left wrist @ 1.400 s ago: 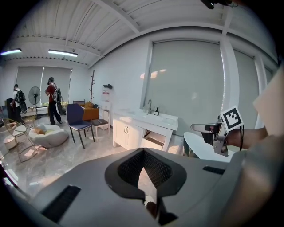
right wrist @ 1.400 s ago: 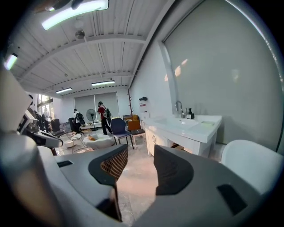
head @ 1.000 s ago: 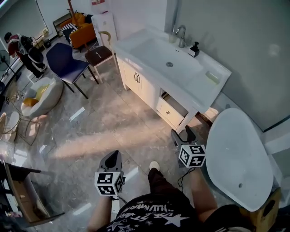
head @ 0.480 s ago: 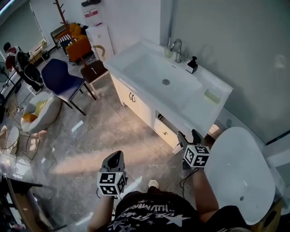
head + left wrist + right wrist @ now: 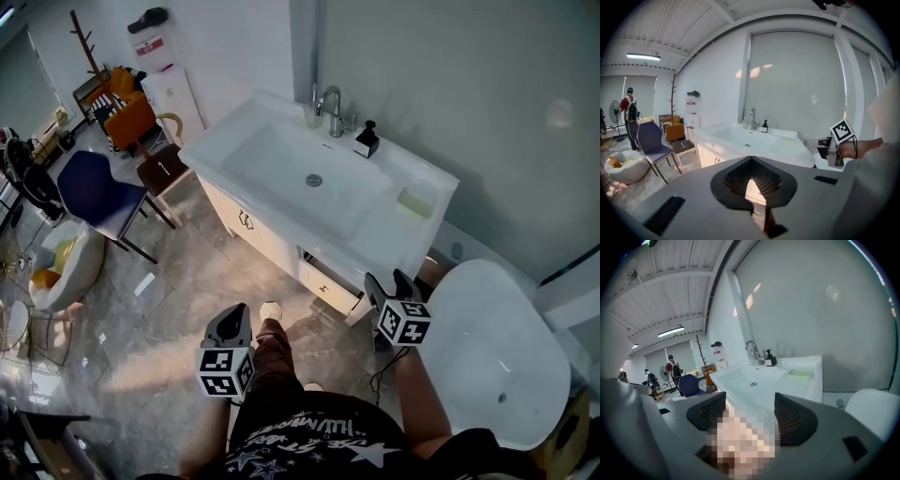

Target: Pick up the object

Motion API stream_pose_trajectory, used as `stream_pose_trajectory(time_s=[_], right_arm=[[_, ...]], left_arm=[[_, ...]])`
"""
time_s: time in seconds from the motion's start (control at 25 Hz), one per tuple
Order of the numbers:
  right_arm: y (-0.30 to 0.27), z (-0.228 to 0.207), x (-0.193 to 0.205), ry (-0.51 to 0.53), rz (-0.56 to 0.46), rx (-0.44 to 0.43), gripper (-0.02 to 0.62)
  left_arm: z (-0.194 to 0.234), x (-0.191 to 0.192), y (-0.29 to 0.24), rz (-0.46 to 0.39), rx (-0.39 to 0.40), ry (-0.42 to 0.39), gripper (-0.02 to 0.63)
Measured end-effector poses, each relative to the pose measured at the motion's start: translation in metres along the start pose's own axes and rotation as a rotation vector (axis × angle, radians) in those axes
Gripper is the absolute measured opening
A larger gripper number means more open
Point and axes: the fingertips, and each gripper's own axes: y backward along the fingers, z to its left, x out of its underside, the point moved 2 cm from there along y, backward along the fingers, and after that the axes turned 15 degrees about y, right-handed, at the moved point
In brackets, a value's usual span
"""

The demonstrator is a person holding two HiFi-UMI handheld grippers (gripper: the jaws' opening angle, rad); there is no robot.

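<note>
White vanity sink (image 5: 281, 173), grey wall (image 5: 450, 84), blue chair (image 5: 92, 190), marbled floor (image 5: 187, 291).

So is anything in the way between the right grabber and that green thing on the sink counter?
Nothing visible is. The right gripper, jaws apart, is near the white counter, and only bare countertop lies between it and the green pad. The black pump bottle stands off to the side.

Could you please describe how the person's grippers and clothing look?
The left gripper and right gripper are grey, with dark meshed pads and a white cube of black markers each; a black cable trails from the right. Black shirt, white print.
</note>
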Motion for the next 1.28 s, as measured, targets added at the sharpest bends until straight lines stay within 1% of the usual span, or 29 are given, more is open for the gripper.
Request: stream_pose_trajectory(time_s=[0.16, 0.24, 0.32, 0.4, 0.52, 0.72, 0.88, 1.0, 1.16, 1.28], right_arm=[[-0.014, -0.016, -0.005, -0.022, 0.005, 0.044, 0.311], [-0.022, -0.025, -0.011, -0.033, 0.002, 0.075, 0.311], [-0.028, -0.037, -0.017, -0.048, -0.001, 0.122, 0.311], [-0.037, -0.049, -0.022, -0.062, 0.001, 0.168, 0.311], [-0.053, -0.069, -0.025, -0.079, 0.026, 0.227, 0.311], [-0.086, -0.099, -0.035, -0.116, 0.059, 0.32, 0.311], [-0.111, -0.122, -0.047, -0.135, 0.079, 0.381, 0.311], [-0.13, -0.137, -0.056, -0.161, 0.079, 0.424, 0.311], [-0.156, -0.15, -0.062, -0.179, 0.085, 0.464, 0.311], [-0.175, -0.159, -0.062, -0.188, 0.095, 0.49, 0.311]], left_arm=[[-0.001, -0.015, -0.043, 0.015, 0.057, -0.028, 0.015], [-0.004, -0.025, -0.07, 0.025, 0.1, -0.039, 0.015], [-0.01, -0.034, -0.101, 0.049, 0.151, -0.055, 0.015], [-0.014, -0.045, -0.135, 0.064, 0.198, -0.09, 0.015], [-0.024, -0.062, -0.183, 0.088, 0.262, -0.133, 0.015], [-0.035, -0.083, -0.261, 0.158, 0.347, -0.133, 0.015], [-0.048, -0.104, -0.315, 0.194, 0.406, -0.156, 0.015], [-0.061, -0.115, -0.348, 0.235, 0.461, -0.16, 0.015], [-0.073, -0.122, -0.385, 0.296, 0.525, -0.203, 0.015], [-0.08, -0.125, -0.411, 0.307, 0.564, -0.23, 0.015]])
